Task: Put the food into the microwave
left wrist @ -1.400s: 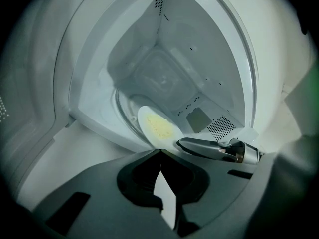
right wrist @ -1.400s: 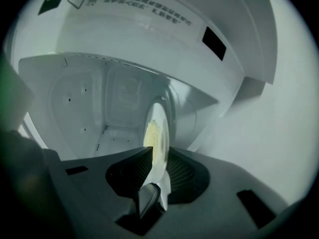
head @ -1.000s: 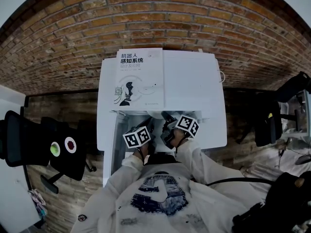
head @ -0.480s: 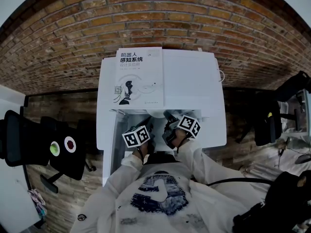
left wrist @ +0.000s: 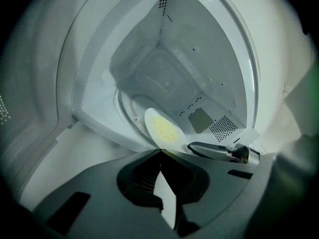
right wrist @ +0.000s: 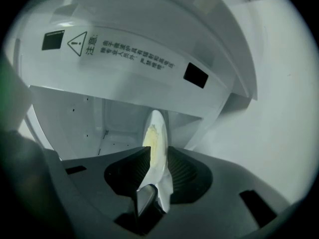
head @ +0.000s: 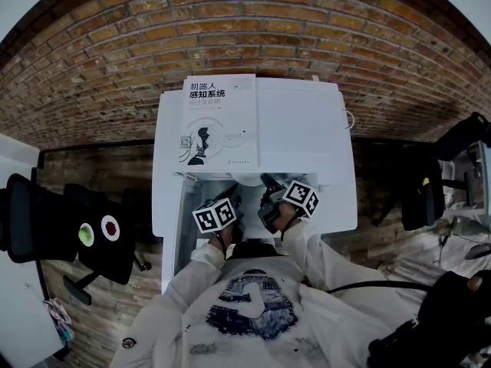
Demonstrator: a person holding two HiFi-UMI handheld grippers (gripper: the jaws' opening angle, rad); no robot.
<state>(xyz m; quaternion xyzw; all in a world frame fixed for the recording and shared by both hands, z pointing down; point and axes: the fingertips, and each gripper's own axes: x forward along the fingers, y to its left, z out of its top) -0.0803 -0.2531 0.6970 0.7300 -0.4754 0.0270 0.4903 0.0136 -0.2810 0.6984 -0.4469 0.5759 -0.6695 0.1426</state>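
Right gripper (right wrist: 155, 152): jaws clamped narrow on the rim of a white plate (right wrist: 158, 121), held edge-on. Yellow food (right wrist: 149, 142) lies on its face.
Left gripper (left wrist: 159, 151): jaws fully together, nothing between them. Its tips are at the plate's near rim; contact unclear.
Microwave (left wrist: 164, 73): door open, cavity at 12 o'clock of both grippers, plate at the opening.
Book (head: 222, 121): flat on the microwave top, 11 o'clock.

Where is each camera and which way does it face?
Head view: on the person's head, steeply down onto microwave and book; sleeves, both grippers show.
Left gripper view: on the left gripper, into the open cavity; its shut jaws show.
Right gripper view: on the right gripper, toward the cavity; its jaws clamp the plate.
Shared: both gripper views show plate and cavity.
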